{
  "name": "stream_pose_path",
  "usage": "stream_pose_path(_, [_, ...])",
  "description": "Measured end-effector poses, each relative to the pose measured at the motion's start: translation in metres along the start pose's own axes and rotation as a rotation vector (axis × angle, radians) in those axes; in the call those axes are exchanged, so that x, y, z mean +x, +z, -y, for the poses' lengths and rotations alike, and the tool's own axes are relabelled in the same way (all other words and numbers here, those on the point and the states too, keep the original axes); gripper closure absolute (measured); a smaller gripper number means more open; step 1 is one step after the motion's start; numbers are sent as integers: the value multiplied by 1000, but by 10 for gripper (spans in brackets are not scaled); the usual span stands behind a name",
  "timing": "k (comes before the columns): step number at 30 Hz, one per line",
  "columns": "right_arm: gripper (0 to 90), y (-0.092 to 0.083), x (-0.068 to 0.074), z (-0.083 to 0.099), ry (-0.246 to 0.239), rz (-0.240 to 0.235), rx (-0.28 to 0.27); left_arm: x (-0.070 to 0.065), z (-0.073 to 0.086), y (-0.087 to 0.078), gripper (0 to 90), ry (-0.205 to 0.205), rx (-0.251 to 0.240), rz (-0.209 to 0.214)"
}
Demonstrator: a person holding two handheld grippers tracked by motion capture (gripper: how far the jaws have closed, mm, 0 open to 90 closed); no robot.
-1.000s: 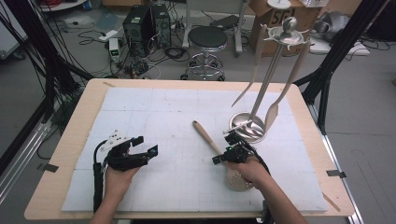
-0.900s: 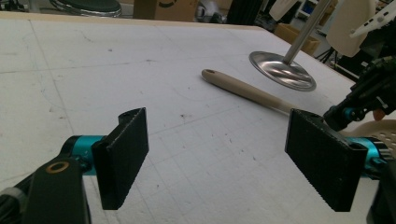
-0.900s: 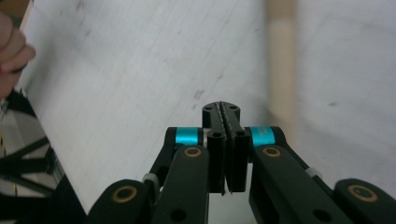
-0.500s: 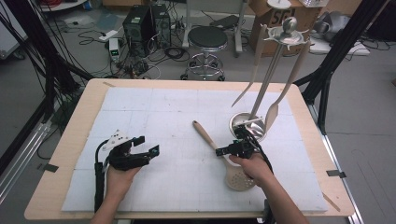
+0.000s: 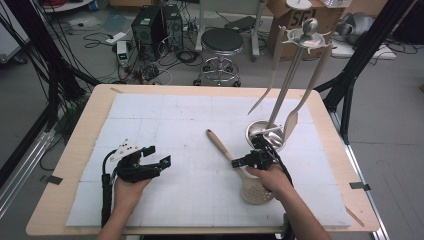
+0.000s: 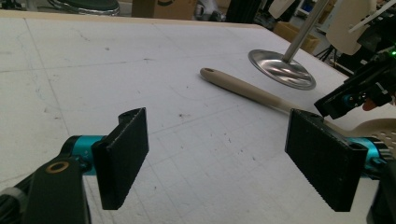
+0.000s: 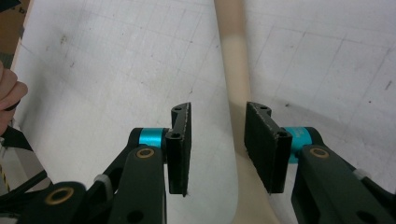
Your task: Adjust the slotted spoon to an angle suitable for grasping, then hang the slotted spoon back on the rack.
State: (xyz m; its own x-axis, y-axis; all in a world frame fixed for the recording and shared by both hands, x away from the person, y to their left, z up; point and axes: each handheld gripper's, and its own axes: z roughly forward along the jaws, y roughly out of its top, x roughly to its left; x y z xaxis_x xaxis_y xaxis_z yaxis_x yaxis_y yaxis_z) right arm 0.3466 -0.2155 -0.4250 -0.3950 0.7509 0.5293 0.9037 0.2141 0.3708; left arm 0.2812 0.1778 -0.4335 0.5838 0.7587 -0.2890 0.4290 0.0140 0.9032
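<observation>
A beige slotted spoon (image 5: pixel 222 146) lies flat on the white mat (image 5: pixel 175 120), handle toward the far left and head (image 5: pixel 256 192) near the person's right hand. My right gripper (image 5: pixel 245 160) hovers over the handle (image 7: pixel 233 56), which runs between its jaws (image 7: pixel 218 112). Those jaws have just been opening, and the pads (image 7: pixel 180 144) stand clear of the wood. My left gripper (image 5: pixel 161 155) rests low at the mat's left with its jaws (image 6: pixel 219 149) spread wide and nothing between them. It faces the spoon handle (image 6: pixel 243 88).
A utensil stand with a round metal base (image 5: pixel 265 132) and a tall pole (image 5: pixel 292 75) rises just beyond the right gripper. Beige utensils hang from its top (image 5: pixel 320 65). The wooden table edge (image 5: pixel 80 150) frames the mat. A stool (image 5: pixel 220 42) and cables sit on the floor behind.
The right gripper's jaws have spread apart over the spoon handle, letting it go. The spoon lies where it was, and the left hand has stayed still.
</observation>
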Motion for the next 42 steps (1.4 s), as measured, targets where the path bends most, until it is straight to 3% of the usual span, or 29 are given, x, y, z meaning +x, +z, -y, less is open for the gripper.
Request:
stream_pose_path(19, [625,6,-4,-1,17,36,40,-1,-1,0,221,5,-2,4])
stream_pose_path(30, [639,17,5,-1,-41,107,63,-1,-1,0,221,5,-1,6])
stream_pose_path(42, [724,23,18,3,-134,229,48,-4,-1,1,221,10,0,7])
